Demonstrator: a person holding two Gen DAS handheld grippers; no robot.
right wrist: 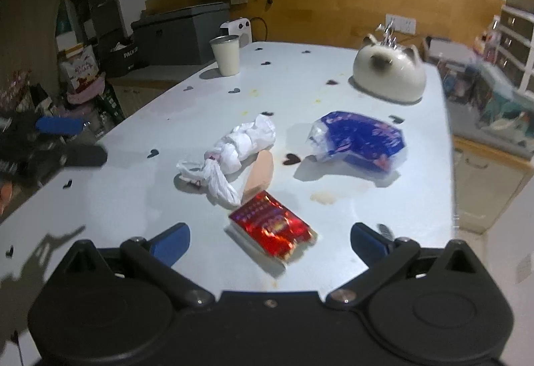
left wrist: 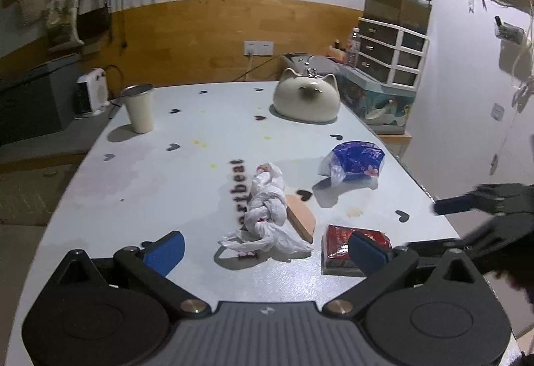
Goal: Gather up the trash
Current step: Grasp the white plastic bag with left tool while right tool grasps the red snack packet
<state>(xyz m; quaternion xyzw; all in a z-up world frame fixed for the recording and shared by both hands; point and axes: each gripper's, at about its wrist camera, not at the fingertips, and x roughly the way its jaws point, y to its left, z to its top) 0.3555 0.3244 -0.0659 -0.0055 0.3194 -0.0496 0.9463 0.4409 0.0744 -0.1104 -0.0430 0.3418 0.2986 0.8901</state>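
Table: it is lying pale blue under everything, with small dark hearts printed on it and a few yellow spots.
Left gripper: it is hovering low over the near edge of the table. Its blue fingers are standing wide apart and are holding nothing.
Right gripper: it is hovering over the near edge too. Its blue fingers are standing wide apart and are holding nothing.
White bag: this crumpled, knotted plastic bag is lying near the middle of the table, in front of the left gripper and between its fingers in that view.
Red wrapper: this shiny red packet is lying flat on the table, close in front of the right gripper and between its fingers in that view. In the left view it is sitting right behind the right-hand finger.
Pink piece: a flat, peach-colored piece is lying just beside the white bag, between the bag and the red wrapper.
Blue bag: a blue plastic pack with flowers on it is lying farther back, toward the right side of the table.
Cup: a cream cup is standing upright at the far left corner.
Cat pot: a round cream pot with cat ears is sitting at the far right of the table.
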